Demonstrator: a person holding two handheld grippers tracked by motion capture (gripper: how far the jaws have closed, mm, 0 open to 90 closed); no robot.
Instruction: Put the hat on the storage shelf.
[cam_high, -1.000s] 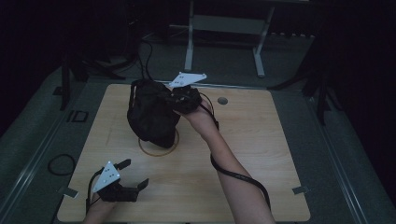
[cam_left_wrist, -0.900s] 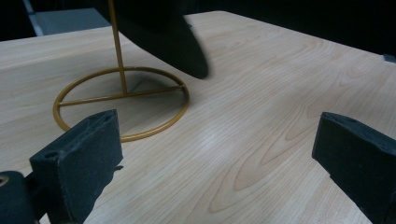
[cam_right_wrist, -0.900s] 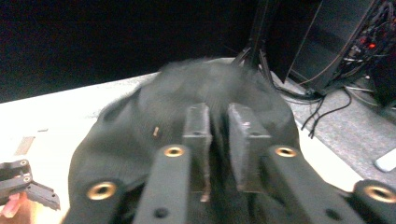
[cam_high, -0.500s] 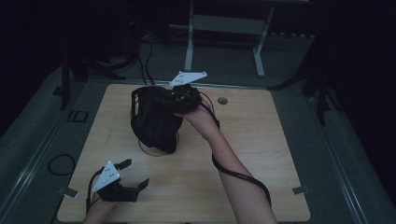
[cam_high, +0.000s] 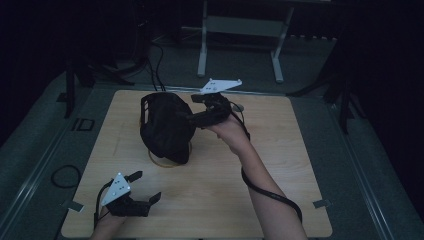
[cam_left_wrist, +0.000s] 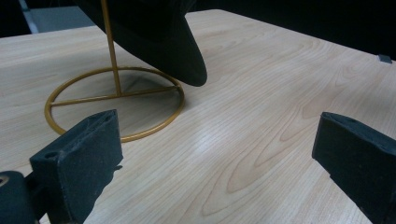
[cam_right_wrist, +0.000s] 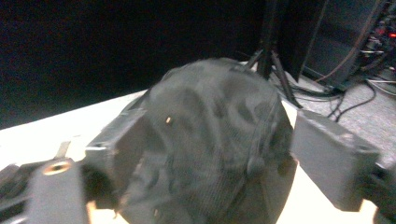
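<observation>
Hanging on the gold stand (cam_left_wrist: 114, 100), the black cap (cam_high: 165, 125) sits free, right gripper (cam_high: 192, 119) jaws just opened off it. Left gripper (cam_high: 145, 192) idles, jaws apart.

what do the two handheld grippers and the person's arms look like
Both are black handheld tools with two blocky, matte black jaws. The left gripper and the right gripper each carry a pale grey three-cornered plate on top with small dark marks. A black cable trails from the right gripper along the forearm, which is bare with no sleeve showing. Another thin black cable loops beside the left gripper.
</observation>
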